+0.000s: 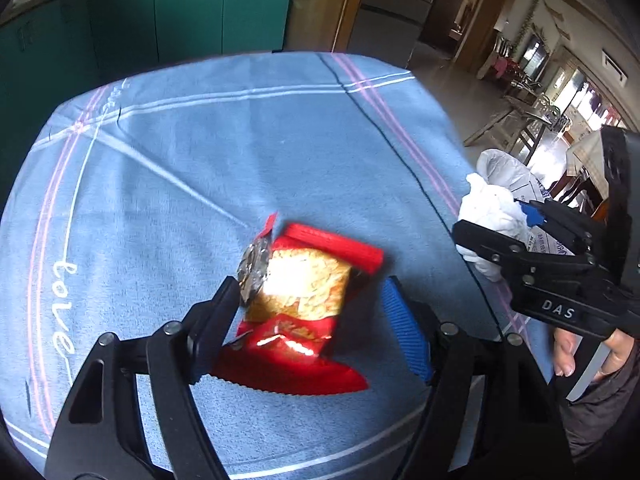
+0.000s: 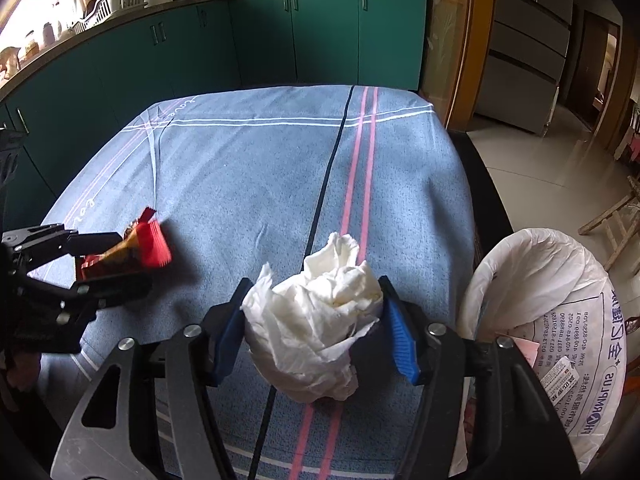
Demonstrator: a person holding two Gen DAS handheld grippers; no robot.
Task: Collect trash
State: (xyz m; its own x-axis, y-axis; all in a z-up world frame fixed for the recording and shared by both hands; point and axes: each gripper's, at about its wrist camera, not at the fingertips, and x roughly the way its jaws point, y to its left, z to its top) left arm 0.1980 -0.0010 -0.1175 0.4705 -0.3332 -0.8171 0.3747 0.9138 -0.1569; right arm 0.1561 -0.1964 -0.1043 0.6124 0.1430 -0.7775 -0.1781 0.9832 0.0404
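In the left wrist view, a red and gold crinkled foil snack wrapper point(image 1: 304, 308) was seen lying on the blue striped tablecloth point(image 1: 200, 152), well in from the sack side of the cloth. The left gripper point(image 1: 308, 320) was held over it with its jaws spread to either side; the left finger point(image 1: 218, 312) was touching the wrapper's silver torn end, while the blue ribbed right pad point(image 1: 404, 332) stood just clear of it, so no pinch was yet made. Toward the cloth's right edge, the right gripper point(image 1: 496, 232) was seen carrying a crumpled white paper tissue point(image 1: 492, 208).

In the right wrist view, the tissue point(image 2: 320, 316) was pinched between both blue pads point(image 2: 400, 340) of the right gripper point(image 2: 312, 332), its lower folds hanging close to the cloth point(image 2: 248, 168); whether it was fully lifted could not be told. A white woven plastic sack point(image 2: 560, 280), open-mouthed, stood just beyond the cloth's right edge, beside the gripper. The left gripper point(image 2: 116, 256) was seen far across the cloth from the sack, around the wrapper point(image 2: 140, 248).

The task was judged to be about midway: the tissue was gripped but not dropped in the sack, and the wrapper had yet to be clamped and carried over. Some scraps already appeared inside the sack.
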